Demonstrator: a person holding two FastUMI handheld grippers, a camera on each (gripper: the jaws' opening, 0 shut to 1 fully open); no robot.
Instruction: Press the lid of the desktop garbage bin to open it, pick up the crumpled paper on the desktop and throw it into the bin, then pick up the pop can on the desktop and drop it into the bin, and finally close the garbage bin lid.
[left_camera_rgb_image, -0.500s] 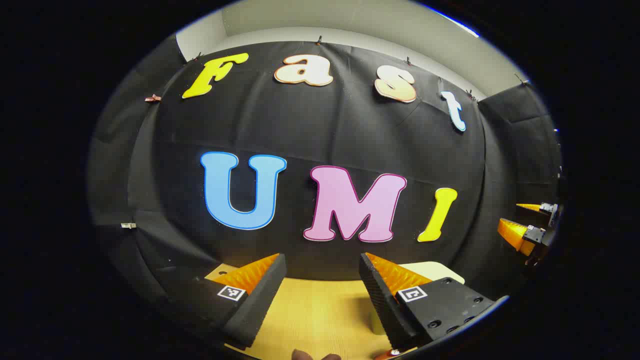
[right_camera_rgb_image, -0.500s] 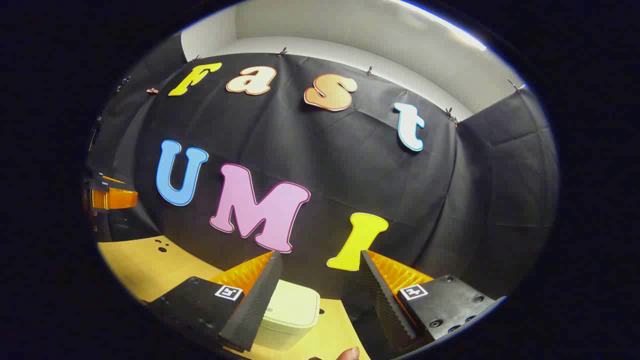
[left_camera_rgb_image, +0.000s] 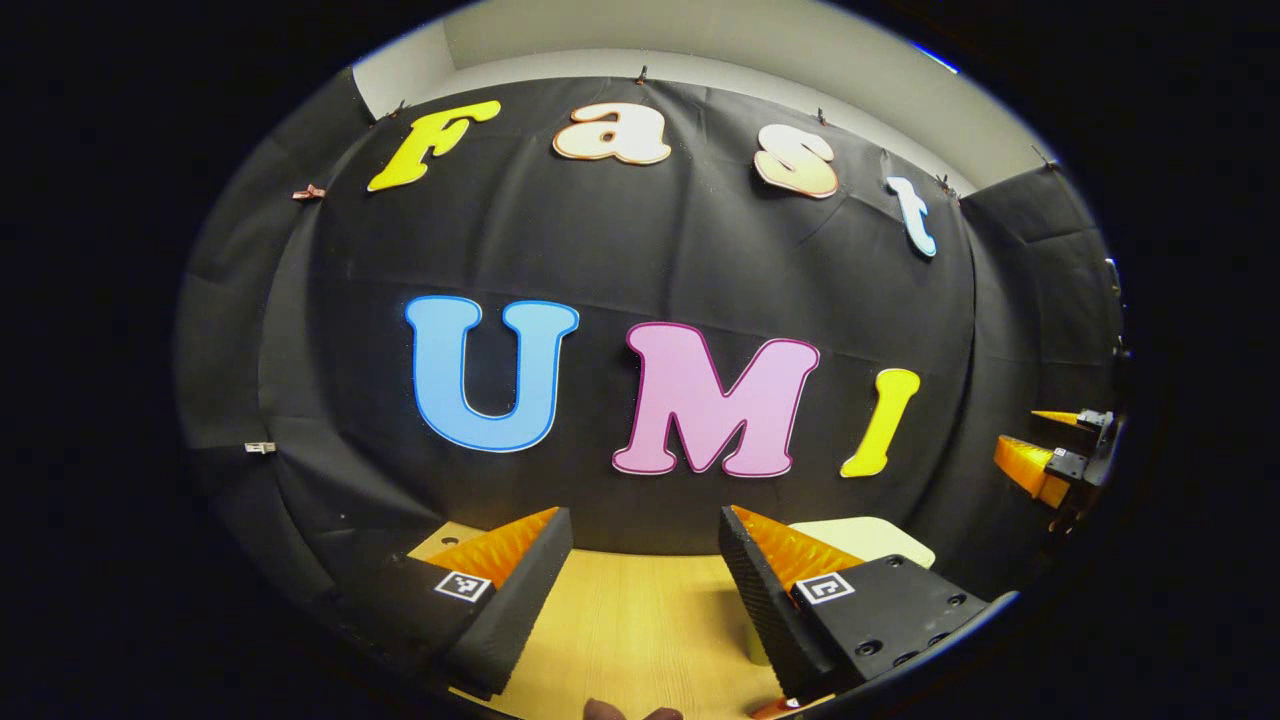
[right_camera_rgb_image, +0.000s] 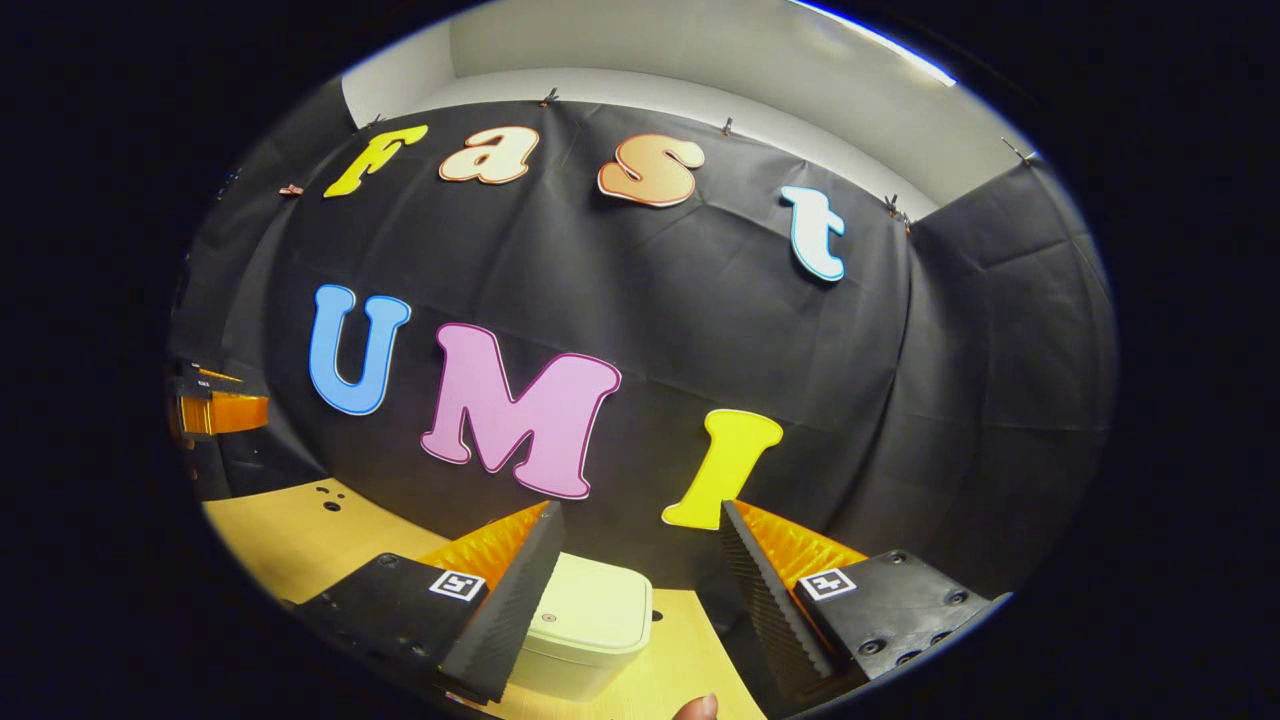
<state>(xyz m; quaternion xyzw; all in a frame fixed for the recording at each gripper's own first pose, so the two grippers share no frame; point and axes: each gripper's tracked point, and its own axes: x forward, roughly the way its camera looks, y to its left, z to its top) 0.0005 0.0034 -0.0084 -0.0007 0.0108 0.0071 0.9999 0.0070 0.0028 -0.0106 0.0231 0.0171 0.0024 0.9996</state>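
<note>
My left gripper (left_camera_rgb_image: 645, 545) is spread wide with nothing between its fingers, hanging above the pale wooden desktop (left_camera_rgb_image: 630, 620). Just past its right finger I see a corner of the cream plastic garbage bin (left_camera_rgb_image: 872, 538). My right gripper (right_camera_rgb_image: 640, 540) is equally wide and holds nothing; the cream bin (right_camera_rgb_image: 590, 625), lid down, sits on the desktop (right_camera_rgb_image: 290, 530) just ahead, partly hidden behind the left finger. In the left gripper view, the right gripper shows far off at the right edge (left_camera_rgb_image: 1060, 455). The black cloth wall (right_camera_rgb_image: 700, 320) stands behind everything.
</note>
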